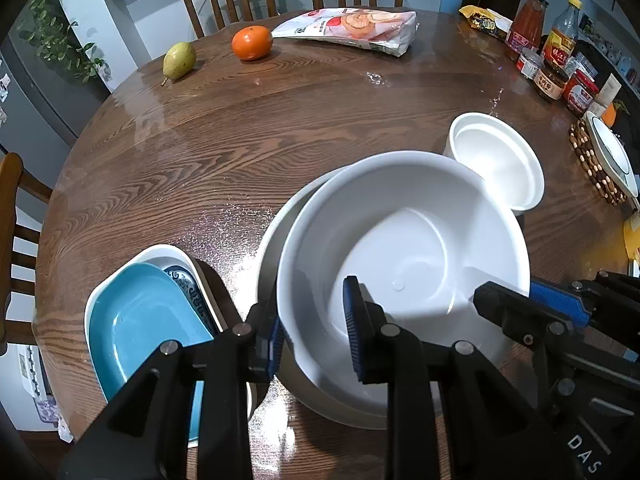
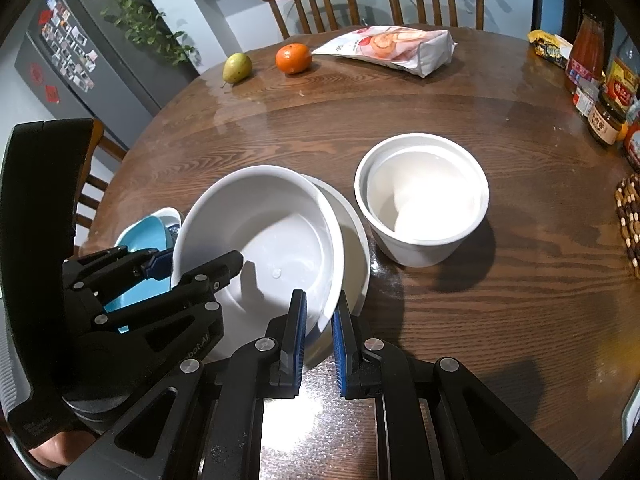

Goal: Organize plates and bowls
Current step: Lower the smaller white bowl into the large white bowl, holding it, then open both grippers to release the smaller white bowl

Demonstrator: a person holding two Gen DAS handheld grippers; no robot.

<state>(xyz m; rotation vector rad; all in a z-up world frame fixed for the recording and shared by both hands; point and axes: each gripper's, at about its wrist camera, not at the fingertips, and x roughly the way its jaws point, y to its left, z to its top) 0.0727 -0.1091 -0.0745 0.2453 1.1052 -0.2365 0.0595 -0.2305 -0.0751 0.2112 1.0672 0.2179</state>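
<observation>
A large white bowl is tilted over a white plate on the round wooden table. My left gripper straddles its near-left rim, one pad outside and one inside, with a gap beside the rim. My right gripper is shut on the bowl's right rim; it also shows in the left wrist view. A stack of two smaller white bowls stands to the right. A teal plate lies in a white dish at the left.
A pear, an orange and a snack bag lie at the far side. Jars and bottles line the right edge beside a beaded trivet with a dish. Chairs stand around the table.
</observation>
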